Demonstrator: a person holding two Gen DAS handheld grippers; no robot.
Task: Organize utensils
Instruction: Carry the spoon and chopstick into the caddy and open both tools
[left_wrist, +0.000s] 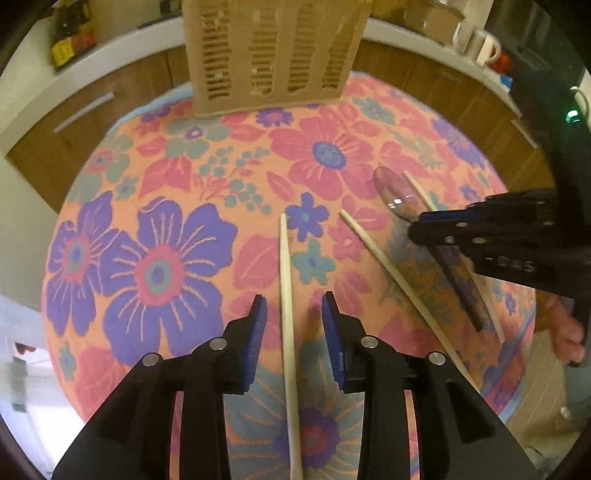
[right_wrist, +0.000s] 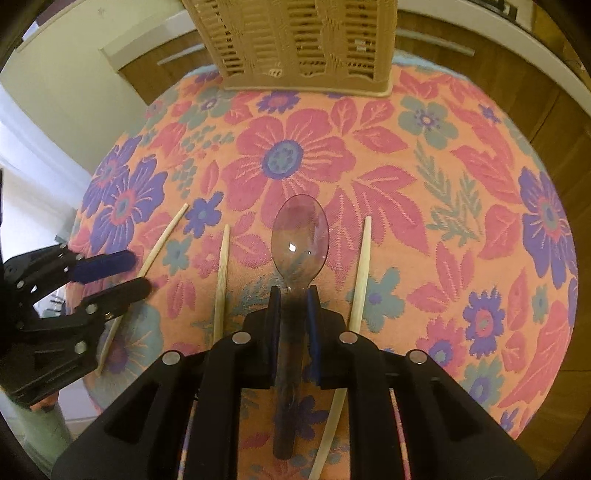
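Note:
A clear plastic spoon (right_wrist: 300, 236) lies bowl-forward on the floral tablecloth (right_wrist: 461, 184), and my right gripper (right_wrist: 294, 304) is shut on its neck. Three pale chopsticks lie alongside: one (right_wrist: 360, 273) right of the spoon, one (right_wrist: 221, 280) to its left, one (right_wrist: 162, 243) further left. My left gripper (left_wrist: 294, 305) stands open astride that last chopstick (left_wrist: 285, 273), its blue pads clear of it. In the left wrist view the right gripper (left_wrist: 421, 223) covers the spoon (left_wrist: 391, 192). From the right wrist view the left gripper (right_wrist: 133, 273) is at the left edge.
A beige slotted utensil basket (left_wrist: 273, 55) (right_wrist: 306, 44) stands upright at the table's far edge. Brown cabinets and a white counter with mugs (left_wrist: 487, 48) lie beyond. A person's hand (left_wrist: 569, 332) holds the right gripper at the table's right edge.

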